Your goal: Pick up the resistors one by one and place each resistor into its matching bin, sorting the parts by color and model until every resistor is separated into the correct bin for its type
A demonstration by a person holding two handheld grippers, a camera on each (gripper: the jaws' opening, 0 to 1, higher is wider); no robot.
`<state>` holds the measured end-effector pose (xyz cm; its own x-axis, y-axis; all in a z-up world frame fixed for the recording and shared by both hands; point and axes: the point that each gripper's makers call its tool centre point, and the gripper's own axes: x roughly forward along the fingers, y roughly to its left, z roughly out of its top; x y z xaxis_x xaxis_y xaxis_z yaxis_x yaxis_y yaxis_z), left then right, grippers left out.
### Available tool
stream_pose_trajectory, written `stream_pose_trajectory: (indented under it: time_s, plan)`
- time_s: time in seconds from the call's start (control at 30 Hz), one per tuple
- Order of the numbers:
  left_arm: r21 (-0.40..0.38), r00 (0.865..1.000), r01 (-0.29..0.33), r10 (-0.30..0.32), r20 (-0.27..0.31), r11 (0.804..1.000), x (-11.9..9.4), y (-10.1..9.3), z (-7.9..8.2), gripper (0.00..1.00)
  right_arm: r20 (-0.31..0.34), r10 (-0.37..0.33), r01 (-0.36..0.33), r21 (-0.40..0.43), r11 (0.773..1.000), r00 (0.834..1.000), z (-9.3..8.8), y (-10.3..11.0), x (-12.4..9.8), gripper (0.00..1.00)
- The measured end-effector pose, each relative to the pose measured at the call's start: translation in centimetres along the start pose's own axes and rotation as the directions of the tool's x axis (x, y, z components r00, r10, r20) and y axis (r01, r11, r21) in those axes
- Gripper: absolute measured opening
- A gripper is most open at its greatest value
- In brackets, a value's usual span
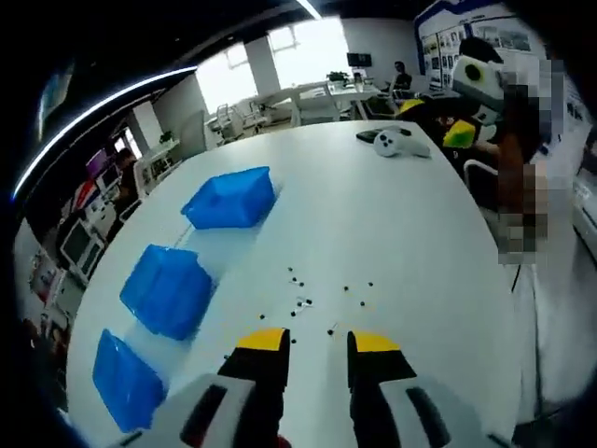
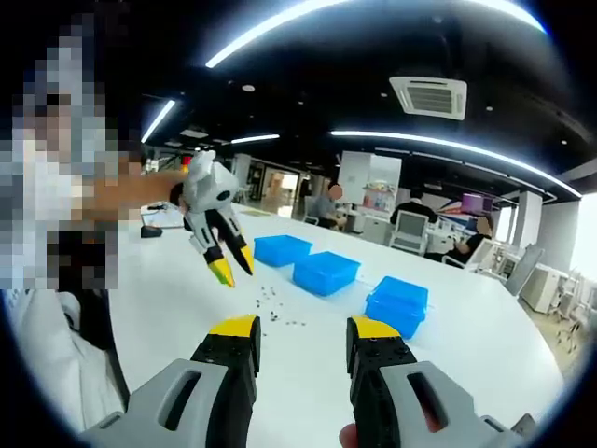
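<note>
Yellow-tipped left tool (image 1: 317, 343) sits spread and empty at the frame bottom, with the resistors (image 1: 308, 297) scattered on the white tabletop (image 1: 392, 224) just ahead, so it's nearer. Right tool (image 2: 303, 329) is also spread, empty. 3 blue bins (image 1: 230, 198) line the left; resistors too tiny to count.

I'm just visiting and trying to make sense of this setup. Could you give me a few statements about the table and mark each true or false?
1. Three blue bins stand on the white table. True.
2. The resistors already lie inside the bins. False: they lie scattered on the table beside the bins.
3. The left gripper has its jaws apart, holding nothing. True.
4. The right gripper is clamped on a resistor. False: its jaws are open and empty.
5. The table is black. False: white.
</note>
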<state>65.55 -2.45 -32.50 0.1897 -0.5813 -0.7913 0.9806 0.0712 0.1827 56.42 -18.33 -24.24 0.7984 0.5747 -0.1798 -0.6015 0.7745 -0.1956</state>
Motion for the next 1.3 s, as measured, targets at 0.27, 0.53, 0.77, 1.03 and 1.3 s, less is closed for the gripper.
stream_pose_trajectory:
  time_s: [0.27, 0.53, 0.77, 1.03, 1.3]
  plan:
    - [0.101, 0.980, 0.124, -0.107, -0.165, 0.987, 3.0, -1.2, -0.5, 0.20, 0.002, 0.002, -0.002, -0.001, 1.000, 1.000, 0.1, 0.0, -0.1, 0.39]
    - [0.118, 0.944, 0.199, -0.158, -0.288, 0.973, 4.8, -0.5, -1.6, 0.18, 0.006, 0.008, -0.008, -0.002, 1.000, 1.000, 0.2, 0.0, -0.2, 0.39]
    - [0.097, 0.906, 0.268, -0.217, -0.363, 0.959, 6.3, -0.7, -2.5, 0.16, 0.004, 0.019, -0.019, 0.003, 1.000, 1.000, 0.1, 0.3, 0.2, 0.39]
    - [-0.037, 0.897, 0.276, -0.271, -0.350, 0.960, 6.5, -0.2, -2.9, 0.12, 0.002, 0.030, -0.030, -0.003, 1.000, 1.000, 0.1, 0.8, 0.4, 0.39]
    - [-0.080, 0.897, 0.257, -0.268, -0.351, 0.963, 6.2, -0.3, -2.9, 0.05, 0.000, 0.032, -0.032, -0.006, 0.999, 0.999, 0.0, 1.0, 0.6, 0.39]
